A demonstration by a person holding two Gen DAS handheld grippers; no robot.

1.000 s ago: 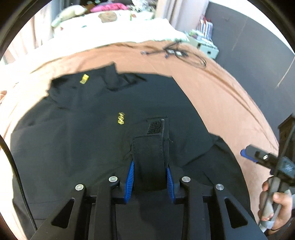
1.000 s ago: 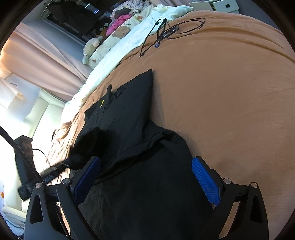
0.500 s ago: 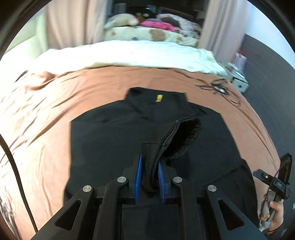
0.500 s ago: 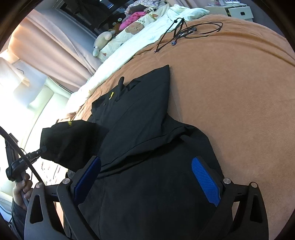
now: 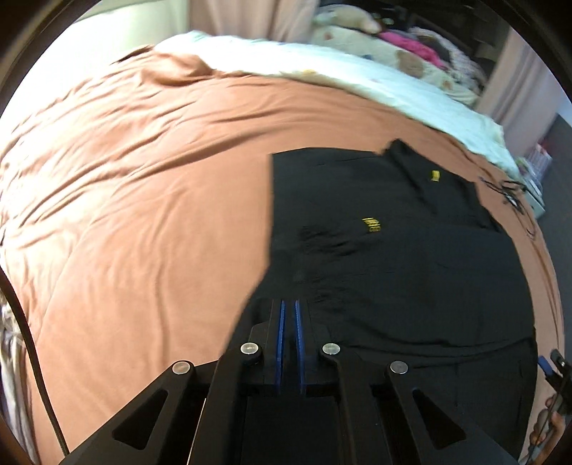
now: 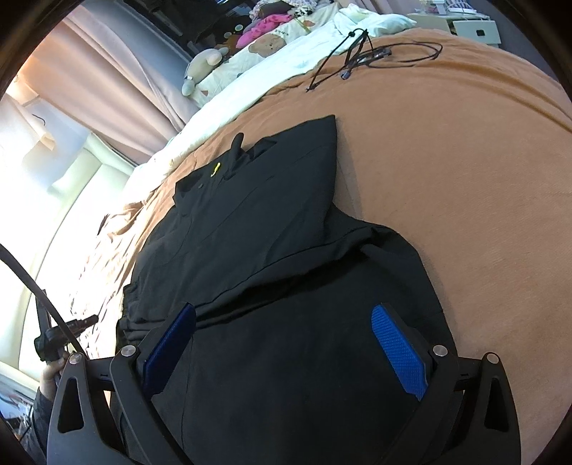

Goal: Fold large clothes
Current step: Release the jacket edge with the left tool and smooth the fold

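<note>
A large black polo shirt [image 5: 393, 257] with yellow marks lies spread on a brown bedspread [image 5: 143, 200], its left sleeve folded in. My left gripper [image 5: 288, 314] sits at the shirt's near left edge with its blue pads almost together; no cloth shows between them. The shirt also shows in the right wrist view [image 6: 271, 250], collar at the far end. My right gripper [image 6: 282, 339] is wide open just above the shirt's lower part, holding nothing.
Black cables [image 6: 368, 53] lie on the bedspread [image 6: 464, 161] beyond the shirt. A white quilt [image 5: 375, 86] and stuffed toys [image 6: 203, 64] lie at the bed's far side. A white nightstand [image 6: 475, 32] stands past the bed corner.
My left gripper carried the black sleeve across, then moved left and down to the shirt's left edge. Its jaws narrowed and the sleeve no longer hangs between them. The right gripper stayed open.
</note>
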